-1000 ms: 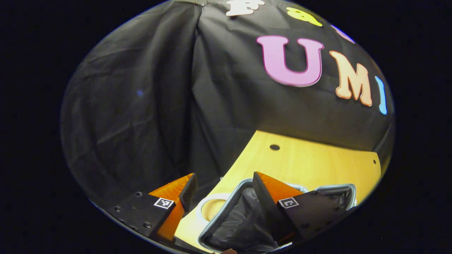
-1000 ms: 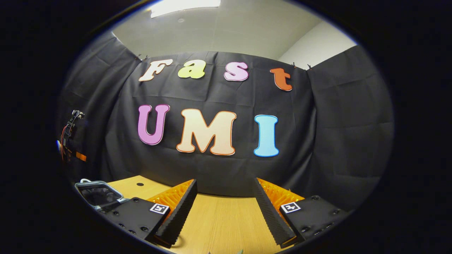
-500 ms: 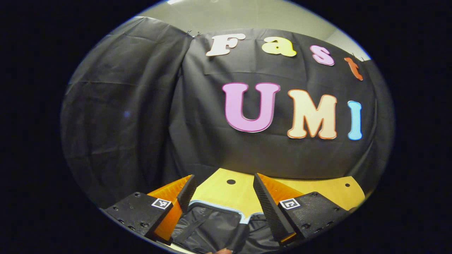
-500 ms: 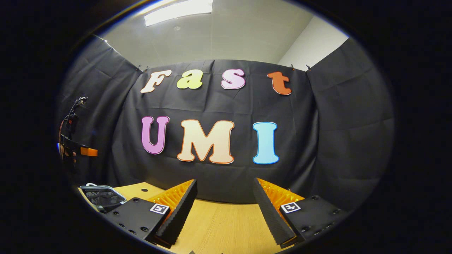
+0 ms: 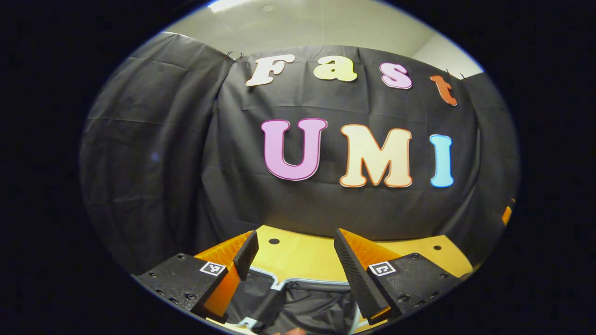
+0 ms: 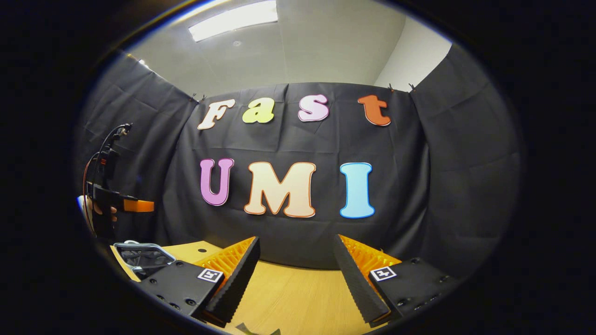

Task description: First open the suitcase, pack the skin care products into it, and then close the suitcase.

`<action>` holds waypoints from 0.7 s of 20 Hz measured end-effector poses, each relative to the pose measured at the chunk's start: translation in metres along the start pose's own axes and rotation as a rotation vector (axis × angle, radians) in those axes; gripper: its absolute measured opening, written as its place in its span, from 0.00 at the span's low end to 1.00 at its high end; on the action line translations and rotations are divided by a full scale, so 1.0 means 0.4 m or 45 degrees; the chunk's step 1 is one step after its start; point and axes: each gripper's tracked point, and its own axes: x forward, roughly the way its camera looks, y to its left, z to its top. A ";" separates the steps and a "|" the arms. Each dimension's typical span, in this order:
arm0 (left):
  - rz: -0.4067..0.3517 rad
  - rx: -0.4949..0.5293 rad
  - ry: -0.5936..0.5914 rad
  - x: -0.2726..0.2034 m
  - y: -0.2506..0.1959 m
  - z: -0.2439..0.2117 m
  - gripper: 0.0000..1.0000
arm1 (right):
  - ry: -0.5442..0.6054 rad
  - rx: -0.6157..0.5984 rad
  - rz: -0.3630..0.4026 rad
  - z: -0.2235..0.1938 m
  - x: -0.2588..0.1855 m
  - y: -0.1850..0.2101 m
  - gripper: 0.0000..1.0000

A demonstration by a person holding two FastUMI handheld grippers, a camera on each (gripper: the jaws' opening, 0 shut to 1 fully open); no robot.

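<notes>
The suitcase lies open on the wooden table, showing black lining and a pale blue rim. My left gripper hangs open above its near part, with nothing between the fingers. In the right gripper view the suitcase sits at the far left of the table. Above it a hand holds the left gripper. My right gripper is open over bare wood, well to the right of the suitcase, holding nothing.
Black cloth walls close the table's back and sides. Small round holes mark the tabletop near its far edge. A small dark shape at the bottom edge of the right gripper view is too cut off to identify.
The left gripper has swung round and tilted up, so the suitcase sank to the bottom of its view and the back wall came in. The right gripper tilted up slightly.
</notes>
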 end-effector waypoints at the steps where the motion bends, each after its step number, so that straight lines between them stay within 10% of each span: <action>1: -0.018 0.003 -0.002 -0.012 -0.028 -0.007 0.94 | -0.005 -0.003 0.008 0.001 -0.008 -0.009 0.98; 14: -0.354 0.059 0.188 -0.159 -0.422 -0.246 0.95 | 0.054 -0.008 0.100 -0.051 -0.106 -0.067 0.98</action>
